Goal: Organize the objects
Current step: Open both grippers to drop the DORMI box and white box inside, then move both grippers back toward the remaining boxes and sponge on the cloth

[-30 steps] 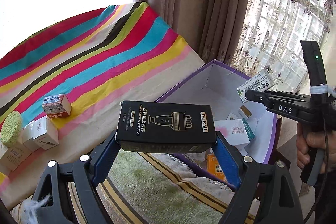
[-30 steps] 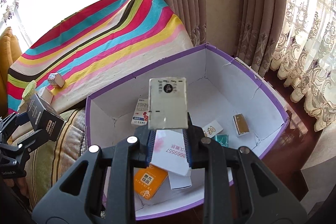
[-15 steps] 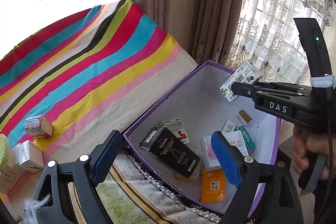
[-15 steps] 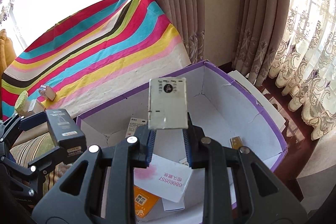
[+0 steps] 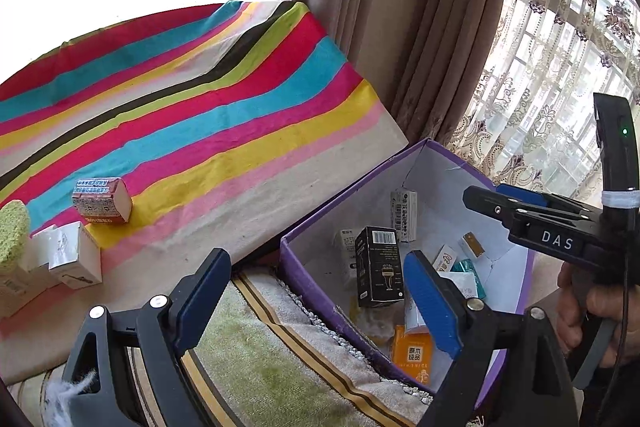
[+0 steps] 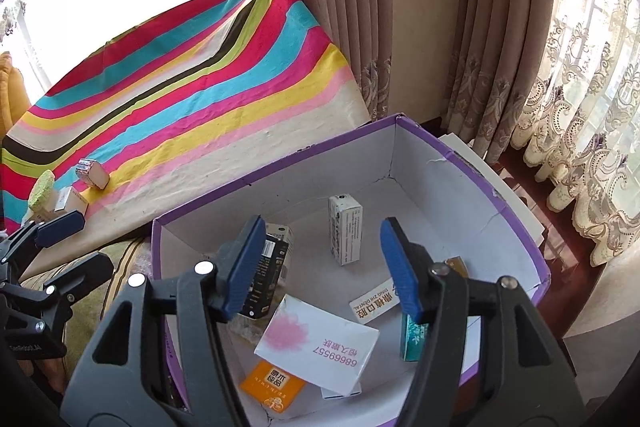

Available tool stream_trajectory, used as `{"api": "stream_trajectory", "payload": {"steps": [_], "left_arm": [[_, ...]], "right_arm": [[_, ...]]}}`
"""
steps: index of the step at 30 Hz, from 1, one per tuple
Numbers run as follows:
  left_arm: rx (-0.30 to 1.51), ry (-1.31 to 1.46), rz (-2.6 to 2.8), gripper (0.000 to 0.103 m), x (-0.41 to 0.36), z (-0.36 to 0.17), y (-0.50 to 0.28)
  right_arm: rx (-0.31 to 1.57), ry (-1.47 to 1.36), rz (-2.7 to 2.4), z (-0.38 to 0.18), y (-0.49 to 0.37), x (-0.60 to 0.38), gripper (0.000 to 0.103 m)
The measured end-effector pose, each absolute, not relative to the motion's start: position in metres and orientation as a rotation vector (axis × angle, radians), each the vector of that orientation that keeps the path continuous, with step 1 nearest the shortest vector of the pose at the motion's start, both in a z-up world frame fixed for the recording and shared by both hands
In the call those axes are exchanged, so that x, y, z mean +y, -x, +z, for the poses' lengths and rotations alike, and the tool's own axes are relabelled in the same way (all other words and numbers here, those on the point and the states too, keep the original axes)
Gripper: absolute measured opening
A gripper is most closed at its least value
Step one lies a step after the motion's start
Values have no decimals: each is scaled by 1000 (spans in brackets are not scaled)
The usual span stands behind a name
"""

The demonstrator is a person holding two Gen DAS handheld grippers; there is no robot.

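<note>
Left gripper spread wide, nothing between pads, over near rim of purple box. Right gripper likewise spread, empty, above box interior.

Below right gripper: white pink-printed box, orange packet nearer still. Teal carton under right finger. Black carton just ahead of left gripper, apparently leaning on box wall. White carton upright beyond, mid-floor.

Far left, on striped cloth: red-and-white box, white boxes, green sponge.
</note>
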State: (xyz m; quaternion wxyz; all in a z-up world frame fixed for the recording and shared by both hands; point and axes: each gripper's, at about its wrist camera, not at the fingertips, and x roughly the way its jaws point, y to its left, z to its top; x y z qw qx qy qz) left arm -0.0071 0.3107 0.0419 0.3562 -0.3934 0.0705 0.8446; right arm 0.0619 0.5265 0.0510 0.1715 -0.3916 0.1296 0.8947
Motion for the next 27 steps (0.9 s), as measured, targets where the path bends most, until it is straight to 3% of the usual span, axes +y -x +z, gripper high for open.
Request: {"api": "stream_trajectory", "payload": {"steps": [6,27], "left_arm": [[102,1045,2232,89,276,40,14],[-174,1080,2461,89,126,40,28]], "right_arm": [[357,1116,2598,59,-59,500,74],[227,1267,2756,56,-22,392,77]]}}
